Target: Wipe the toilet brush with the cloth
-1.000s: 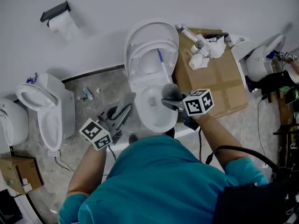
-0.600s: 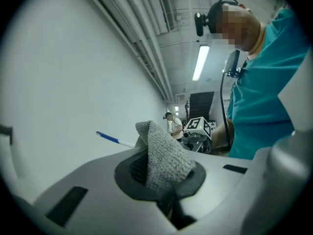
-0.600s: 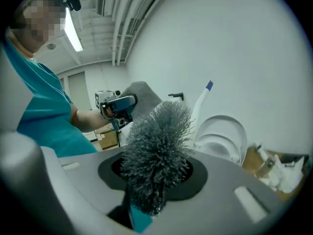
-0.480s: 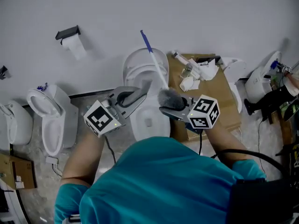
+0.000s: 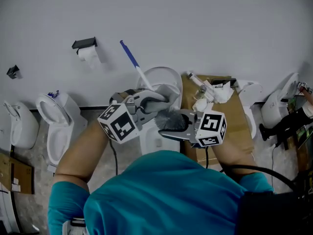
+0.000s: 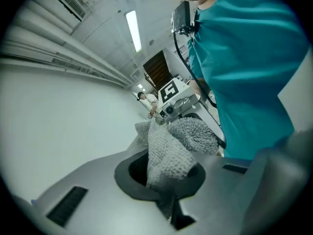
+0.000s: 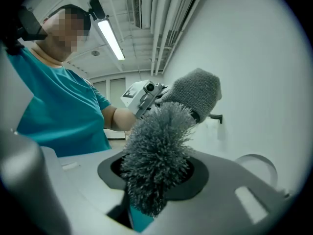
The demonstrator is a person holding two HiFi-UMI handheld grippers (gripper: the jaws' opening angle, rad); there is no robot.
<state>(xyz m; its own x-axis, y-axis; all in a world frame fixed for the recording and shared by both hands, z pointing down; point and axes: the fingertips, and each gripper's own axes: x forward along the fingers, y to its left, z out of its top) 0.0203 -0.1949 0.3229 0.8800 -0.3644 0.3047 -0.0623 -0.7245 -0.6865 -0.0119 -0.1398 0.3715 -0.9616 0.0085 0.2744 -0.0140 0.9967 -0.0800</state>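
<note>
Centre frame, my left tool (image 5: 157,102) clamps the grey cloth (image 6: 168,155) just beside the bristles of the toilet brush (image 7: 156,151). My right tool (image 5: 168,129) grips that brush, apparently at its head, handle slanting upper left.

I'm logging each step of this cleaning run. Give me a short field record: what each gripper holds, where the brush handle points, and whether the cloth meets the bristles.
left gripper: fingers shut on grey cloth
right gripper: fingers shut on toilet brush, at its bristle head
brush handle: points up and left in the head view
cloth and bristles: side by side; touch unclear
below: white toilet
</note>
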